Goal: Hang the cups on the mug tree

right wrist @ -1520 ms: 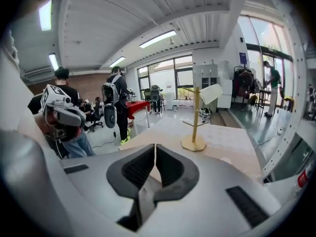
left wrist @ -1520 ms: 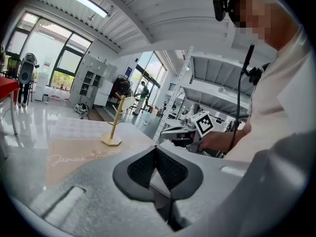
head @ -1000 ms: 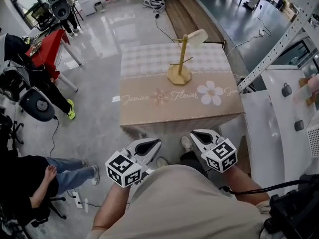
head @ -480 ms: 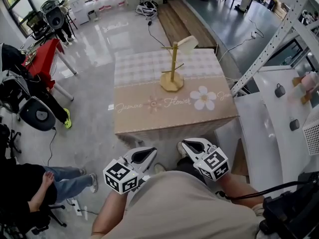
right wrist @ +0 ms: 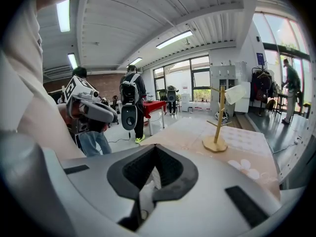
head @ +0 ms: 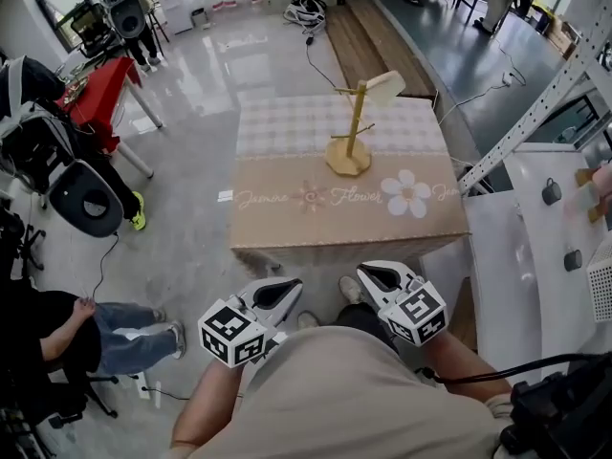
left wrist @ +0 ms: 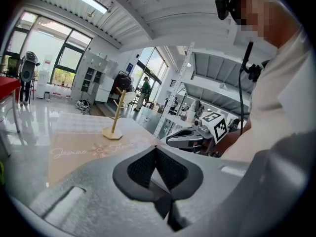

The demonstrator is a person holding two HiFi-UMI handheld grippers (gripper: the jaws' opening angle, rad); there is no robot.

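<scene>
Short of the worktop's (head: 287, 127) near edge, towards its left corner: left tongs (head: 287, 285), pointing at the worktop, well apart from it. Seen along their own length (left wrist: 156, 149), tips pressed together, nothing gripped between them.

Near the middle of the worktop: mug tree (head: 354, 122), upright on its flat base, pale wood. Visible too from the left tongs (left wrist: 116, 117) and from the right (right wrist: 219, 117).

On the tree's top arm, on the side of the worktop's right edge: one cream cup (head: 383, 87), hanging tilted, clear of the cloth (right wrist: 236, 94).

Short of the near edge, towards the right corner: right tongs (head: 368, 272), just beside the left pair, not touching. Closed up tight (right wrist: 154, 149), holding nothing.
</scene>
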